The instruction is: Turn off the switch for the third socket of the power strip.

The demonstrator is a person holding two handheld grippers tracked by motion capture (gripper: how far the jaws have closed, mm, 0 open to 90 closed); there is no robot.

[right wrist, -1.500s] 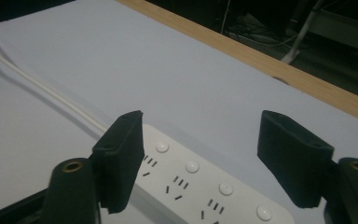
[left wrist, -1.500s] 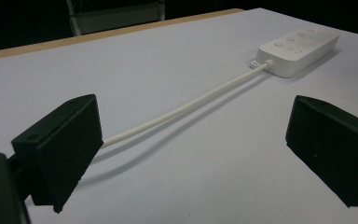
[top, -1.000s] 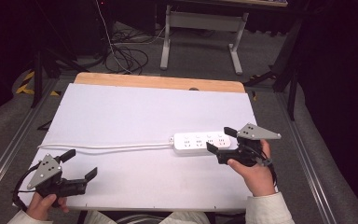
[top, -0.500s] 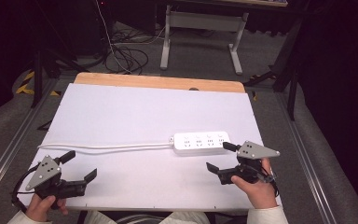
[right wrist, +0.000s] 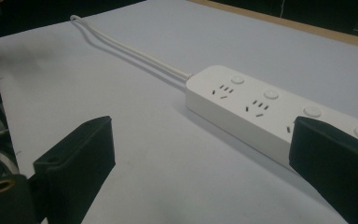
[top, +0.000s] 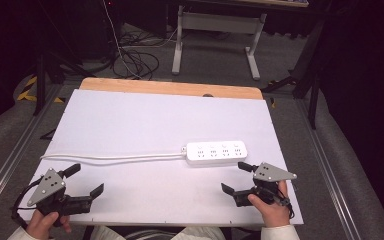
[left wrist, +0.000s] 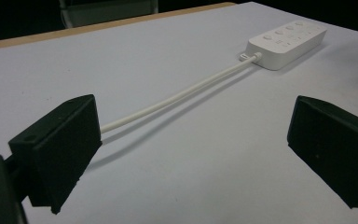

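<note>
A white power strip (top: 216,152) with several sockets lies right of the table's middle; its white cable (top: 110,159) runs left toward the table's left edge. My right gripper (top: 237,178) stands open just in front of the strip, not touching it. In the right gripper view the power strip (right wrist: 261,112) lies close ahead between the wide jaws. My left gripper (top: 85,180) is open at the front left corner, just in front of the cable. In the left gripper view the cable (left wrist: 177,95) leads away to the power strip (left wrist: 286,43).
The white table top (top: 145,120) has a wooden strip (top: 170,89) along its far edge. Beyond it are floor cables (top: 130,55) and a grey desk frame (top: 215,35). Metal rails (top: 330,165) run along both sides of the table.
My right gripper has drawn back from the power strip toward the table's front edge. The strip and the left gripper have stayed in place.
</note>
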